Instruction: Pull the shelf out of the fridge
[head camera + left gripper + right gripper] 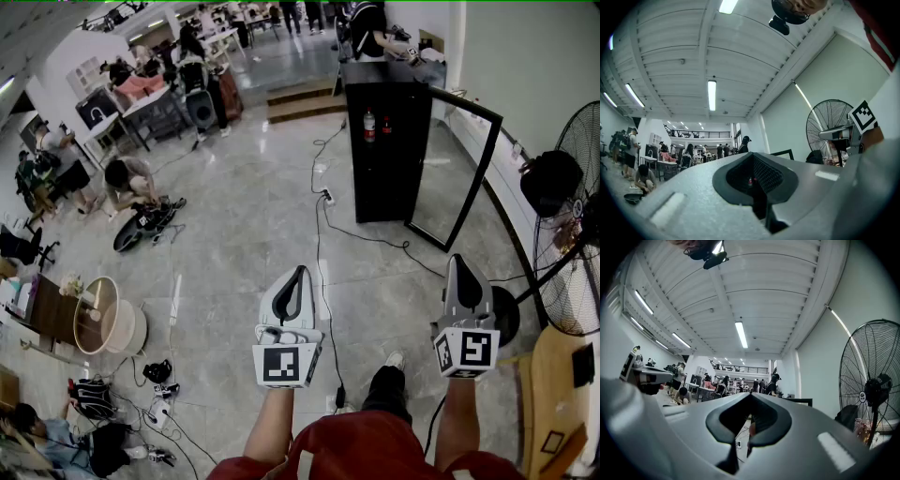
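Across the grey tiled floor (pixel 234 244), black cables (pixel 320 272) could be tripped on before the tall black fridge (pixel 386 150) is reached, left gripper (pixel 301 270) and right gripper (pixel 461 260) fingers clenched empty.

Left gripper (pixel 296 274) and right gripper (pixel 462 262) are pale grey plastic shells, each with a black teardrop cutout and a white marker cube (pixel 284 363) printed with black squares. The person's wearing a red shirt (pixel 366 450), dark trousers (pixel 386 394) and a white shoe (pixel 395 360).
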